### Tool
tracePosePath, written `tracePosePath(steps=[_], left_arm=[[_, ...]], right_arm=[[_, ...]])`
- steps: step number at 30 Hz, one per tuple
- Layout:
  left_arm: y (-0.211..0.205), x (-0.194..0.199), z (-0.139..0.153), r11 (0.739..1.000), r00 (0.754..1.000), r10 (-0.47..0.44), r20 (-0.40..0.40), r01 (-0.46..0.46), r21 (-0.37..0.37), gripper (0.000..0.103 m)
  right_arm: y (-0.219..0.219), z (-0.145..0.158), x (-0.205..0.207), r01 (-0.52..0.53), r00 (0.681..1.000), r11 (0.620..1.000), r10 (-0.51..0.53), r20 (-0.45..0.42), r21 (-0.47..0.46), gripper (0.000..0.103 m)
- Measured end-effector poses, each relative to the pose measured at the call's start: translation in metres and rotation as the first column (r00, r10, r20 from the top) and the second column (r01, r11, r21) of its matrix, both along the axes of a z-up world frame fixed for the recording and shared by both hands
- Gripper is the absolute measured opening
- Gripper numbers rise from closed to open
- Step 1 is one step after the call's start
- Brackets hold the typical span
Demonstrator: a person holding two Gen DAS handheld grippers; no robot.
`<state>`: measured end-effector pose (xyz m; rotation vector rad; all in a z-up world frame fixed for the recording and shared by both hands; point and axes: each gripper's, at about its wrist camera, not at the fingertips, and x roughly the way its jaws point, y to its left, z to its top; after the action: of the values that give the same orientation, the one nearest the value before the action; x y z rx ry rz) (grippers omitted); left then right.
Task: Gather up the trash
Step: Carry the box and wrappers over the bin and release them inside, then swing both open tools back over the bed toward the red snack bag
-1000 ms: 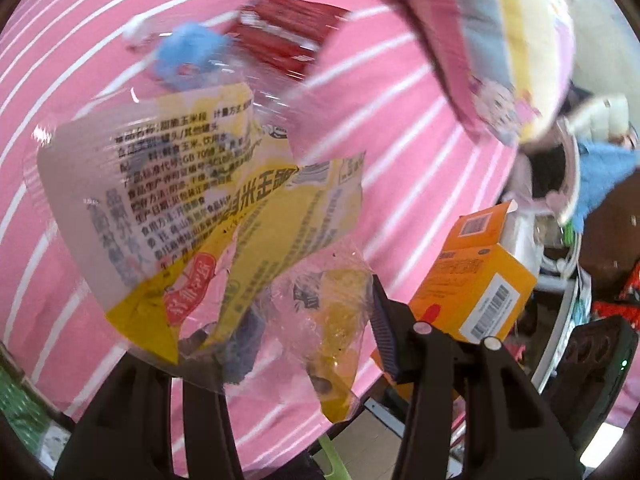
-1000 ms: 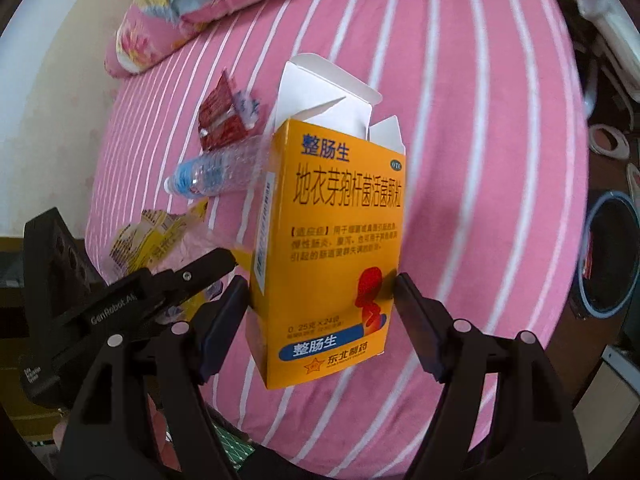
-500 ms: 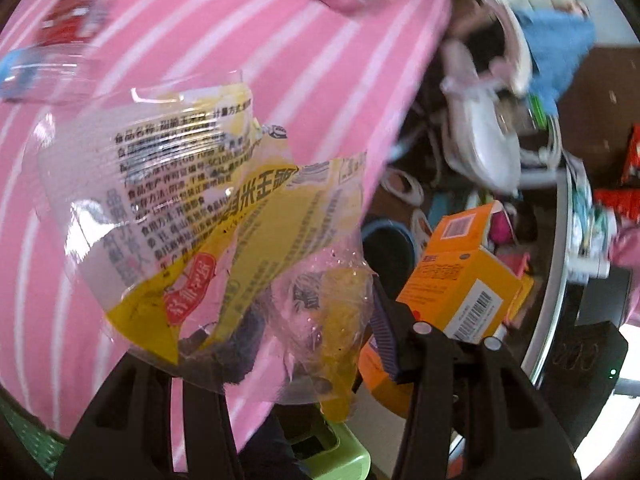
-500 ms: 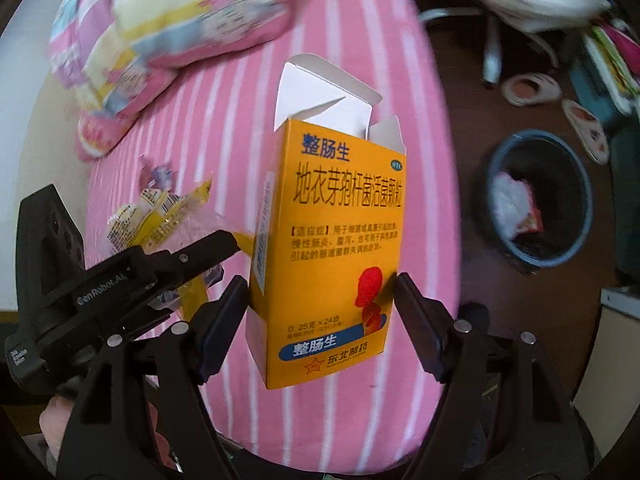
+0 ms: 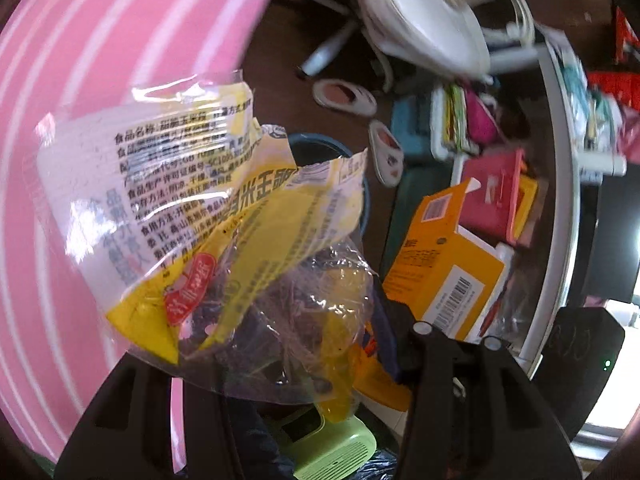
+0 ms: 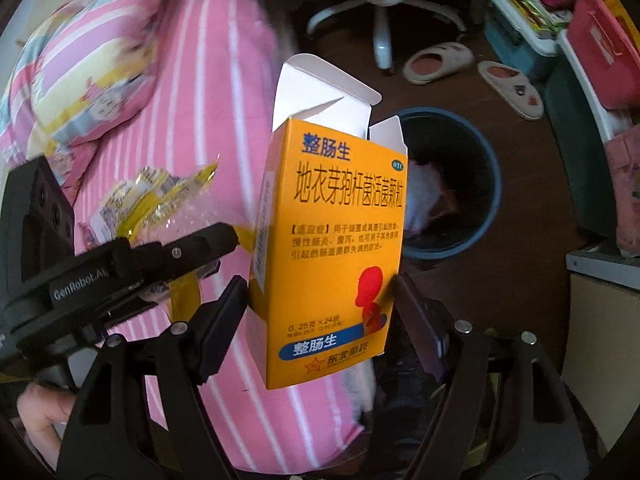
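In the left wrist view, a pink striped bed [image 5: 100, 120] fills the left side, with dark floor, slippers [image 5: 344, 96] and a white chair [image 5: 420, 28] to its right. The left gripper [image 5: 296, 344] has its jaws closed on a crumpled yellow and clear wrapper [image 5: 208, 216].

In the right wrist view, the bed edge meets dark floor, where a blue-rimmed trash bin [image 6: 460, 184] stands. The right gripper [image 6: 320, 300] has its jaws clamped on an upright orange medicine box [image 6: 332, 248] with its top flaps open, in front of the bin.
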<state>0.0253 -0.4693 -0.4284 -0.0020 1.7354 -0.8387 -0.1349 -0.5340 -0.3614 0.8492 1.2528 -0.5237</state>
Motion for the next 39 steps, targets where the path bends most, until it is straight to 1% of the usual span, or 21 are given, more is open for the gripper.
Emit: tracePosePath(steps=[1, 4, 5, 6, 8, 9, 11, 12, 13, 15, 17, 22, 27, 31, 33, 36, 39], left_arm=[[-0.017, -0.006, -0.008, 1.000, 1.000, -0.025, -0.005, 0.025, 0.005, 0.047], [-0.049, -0.018, -0.026, 0.997, 0.997, -0.077, -0.007, 0.077, 0.019, 0.047], [-0.066, -0.022, -0.037, 0.995, 0.995, -0.099, -0.009, 0.099, 0.028, 0.047], [-0.074, -0.025, -0.043, 0.993, 0.994, -0.111, -0.009, 0.111, 0.034, 0.047], [-0.094, -0.030, -0.059, 0.989, 0.991, -0.137, -0.004, 0.137, 0.051, 0.048], [-0.104, -0.033, -0.067, 0.987, 0.989, -0.148, -0.015, 0.149, 0.055, 0.051], [-0.119, -0.035, -0.086, 0.980, 0.985, -0.168, -0.027, 0.170, 0.100, 0.053], [-0.119, -0.039, -0.091, 0.980, 0.985, -0.169, -0.036, 0.172, 0.102, 0.058], [-0.124, -0.040, -0.096, 0.980, 0.985, -0.168, -0.047, 0.172, 0.101, 0.067], [-0.124, -0.042, -0.099, 0.980, 0.986, -0.163, -0.040, 0.167, 0.108, 0.076], [-0.122, -0.045, -0.100, 0.982, 0.986, -0.159, -0.054, 0.164, 0.099, 0.077], [-0.098, -0.047, -0.097, 0.983, 0.987, -0.134, -0.084, 0.144, 0.116, 0.078], [-0.062, -0.040, -0.087, 0.988, 0.992, -0.070, -0.100, 0.083, 0.127, 0.078], [-0.027, -0.027, -0.078, 0.991, 0.995, -0.011, -0.098, 0.024, 0.131, 0.078], [-0.002, -0.015, -0.071, 0.992, 0.994, 0.037, -0.099, -0.024, 0.127, 0.079], [0.037, 0.006, -0.060, 0.989, 0.991, 0.100, -0.088, -0.089, 0.122, 0.080], [0.082, 0.031, -0.048, 0.980, 0.982, 0.172, -0.075, -0.163, 0.114, 0.080]], right_arm=[[-0.006, -0.003, -0.004, 0.003, 1.000, 1.000, -0.003, -0.004, -0.001, 0.075], [-0.031, -0.018, -0.017, -0.002, 1.000, 1.000, 0.002, -0.025, -0.006, 0.076], [-0.038, -0.022, -0.018, -0.007, 0.999, 1.000, 0.007, -0.031, -0.010, 0.076], [-0.048, -0.030, -0.020, -0.017, 0.999, 1.000, 0.017, -0.043, -0.020, 0.076], [-0.062, -0.043, -0.024, -0.027, 0.998, 0.999, 0.025, -0.063, -0.029, 0.078], [-0.066, -0.047, -0.024, -0.029, 0.997, 0.999, 0.027, -0.068, -0.031, 0.080], [-0.079, -0.061, -0.028, -0.039, 0.994, 0.998, 0.034, -0.101, -0.049, 0.079], [-0.082, -0.064, -0.029, -0.042, 0.993, 0.998, 0.036, -0.111, -0.053, 0.079], [-0.086, -0.069, -0.031, -0.045, 0.992, 0.998, 0.039, -0.121, -0.052, 0.079], [-0.091, -0.071, -0.036, -0.042, 0.992, 0.998, 0.035, -0.125, -0.051, 0.080], [-0.093, -0.070, -0.043, -0.040, 0.992, 0.998, 0.034, -0.119, -0.046, 0.080], [-0.087, -0.065, -0.050, -0.059, 0.991, 0.998, 0.054, -0.121, -0.035, 0.080], [-0.069, -0.057, -0.042, -0.086, 0.990, 0.996, 0.083, -0.115, -0.027, 0.080], [-0.044, -0.048, -0.021, -0.134, 0.987, 0.991, 0.131, -0.091, -0.030, 0.080], [-0.030, -0.045, -0.008, -0.157, 0.985, 0.987, 0.154, -0.079, -0.030, 0.080], [-0.004, -0.040, 0.018, -0.201, 0.978, 0.979, 0.199, -0.065, -0.032, 0.080], [0.034, -0.031, 0.051, -0.258, 0.966, 0.965, 0.257, -0.039, -0.035, 0.080]])
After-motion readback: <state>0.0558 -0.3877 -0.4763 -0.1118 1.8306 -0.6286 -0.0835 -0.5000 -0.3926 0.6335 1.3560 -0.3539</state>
